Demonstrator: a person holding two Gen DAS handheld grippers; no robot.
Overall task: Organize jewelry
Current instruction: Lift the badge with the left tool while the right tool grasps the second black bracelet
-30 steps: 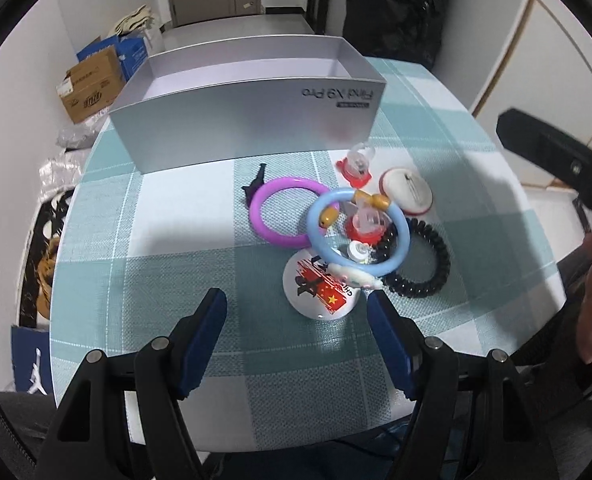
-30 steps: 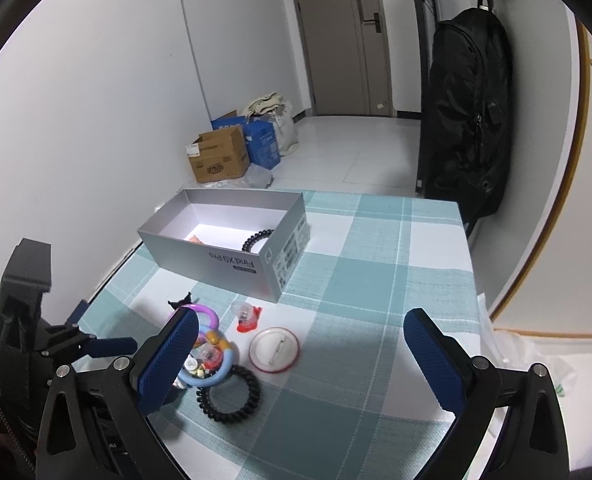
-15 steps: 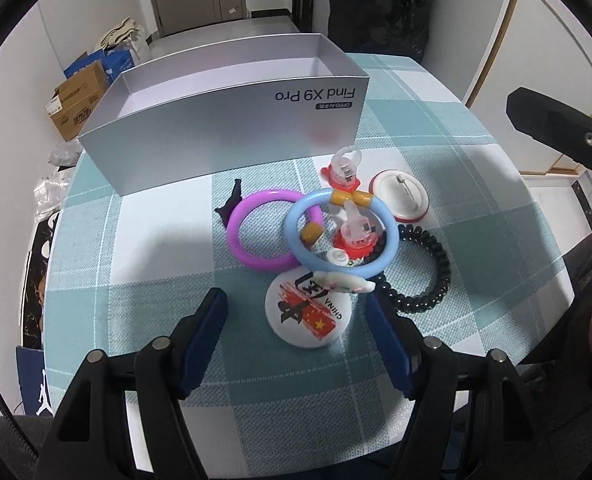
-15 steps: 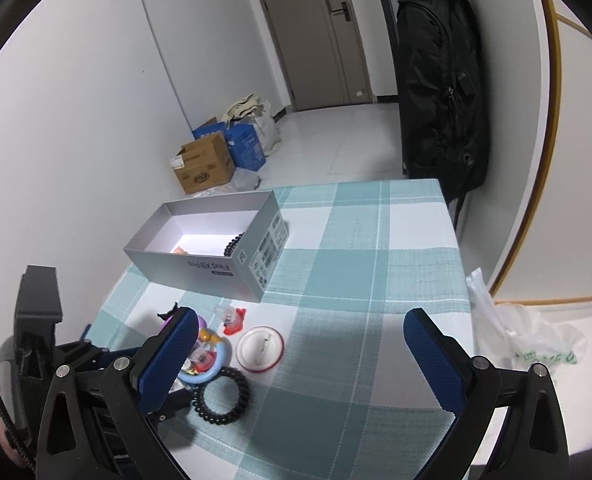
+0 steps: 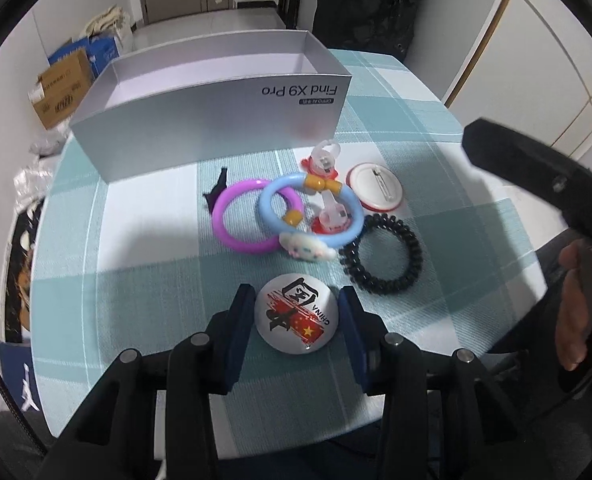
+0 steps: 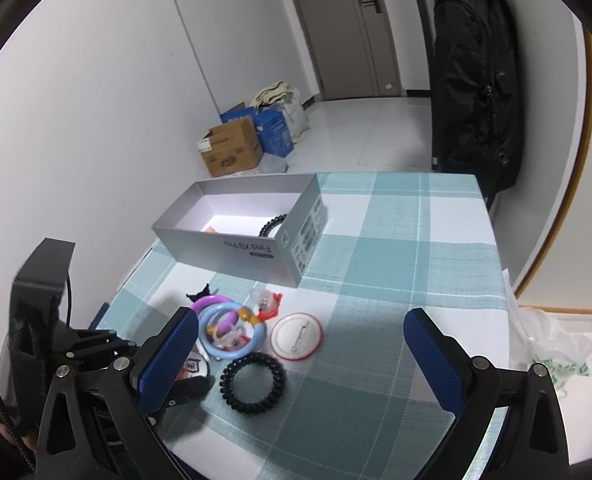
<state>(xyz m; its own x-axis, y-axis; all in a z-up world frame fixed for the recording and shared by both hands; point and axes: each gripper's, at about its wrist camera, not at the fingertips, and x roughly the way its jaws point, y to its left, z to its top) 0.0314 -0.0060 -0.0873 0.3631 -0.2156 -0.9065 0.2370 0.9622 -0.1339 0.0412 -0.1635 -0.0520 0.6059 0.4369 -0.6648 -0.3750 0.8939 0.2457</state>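
Observation:
My left gripper [image 5: 296, 314] has its blue fingers closed on both sides of a round white badge with red print [image 5: 296, 316]. Beyond it lie a blue bangle [image 5: 311, 216] over a purple bangle [image 5: 252, 218], a black coil hair tie [image 5: 381, 254], two red-and-clear rings [image 5: 321, 162] and a white badge lying face down [image 5: 375, 192]. The grey open box [image 5: 216, 120] stands behind them. My right gripper [image 6: 299, 364] is wide open and empty, raised above the table. The box [image 6: 240, 248] holds a black coil tie [image 6: 272, 225].
The checked teal tablecloth [image 6: 395, 240] covers the table, whose right edge drops off near a plastic bag [image 6: 555, 356]. Cardboard boxes [image 6: 232, 152] sit on the floor by the wall. A black bag [image 6: 475, 80] hangs behind the table.
My left gripper moved forward and down, and its fingers narrowed from wide open to close around the printed badge. My right gripper stayed open and shifted its view slightly.

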